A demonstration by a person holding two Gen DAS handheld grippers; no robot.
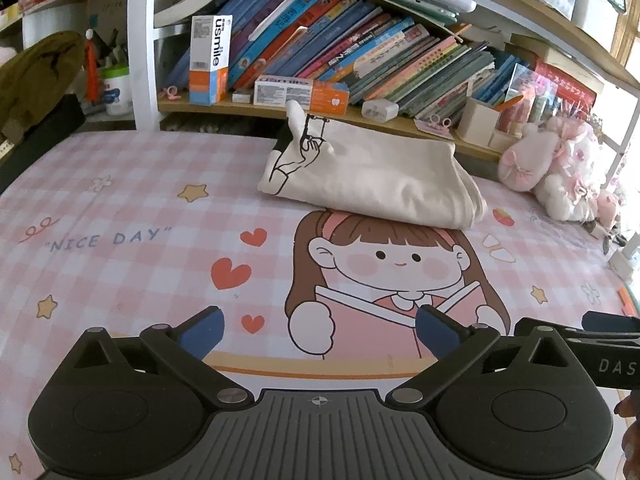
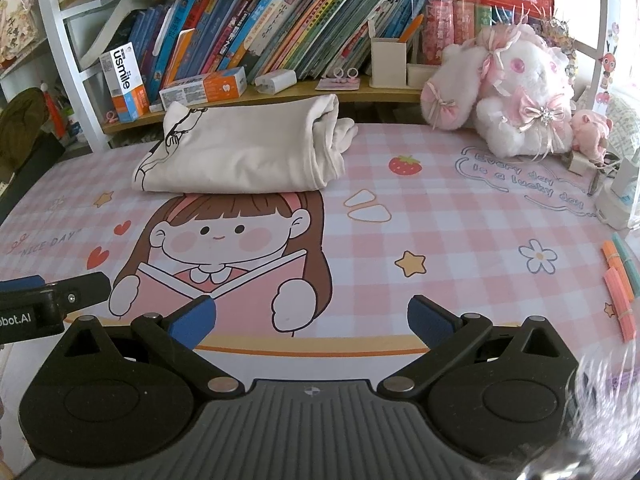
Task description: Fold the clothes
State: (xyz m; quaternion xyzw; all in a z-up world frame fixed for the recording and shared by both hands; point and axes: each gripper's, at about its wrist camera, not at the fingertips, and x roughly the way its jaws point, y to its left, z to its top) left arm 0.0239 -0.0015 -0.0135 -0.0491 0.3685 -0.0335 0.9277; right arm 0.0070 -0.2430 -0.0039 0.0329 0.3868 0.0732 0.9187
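Strawberry print (image 2: 405, 165) beside folded garment (image 2: 240, 152): clear in right view only.

left gripper (image 1: 320, 334) jaws wide apart, nothing between them, above pink checked mat (image 1: 120, 208), folded cream garment (image 1: 372, 178) at mat's far edge, bookshelf (image 1: 340, 52) behind, pink plush toy (image 1: 556, 168) right, right gripper (image 1: 600, 336) partly visible at right edge

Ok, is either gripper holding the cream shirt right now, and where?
Nothing is held. Left gripper and right gripper are open and empty; the folded shirt lies apart.
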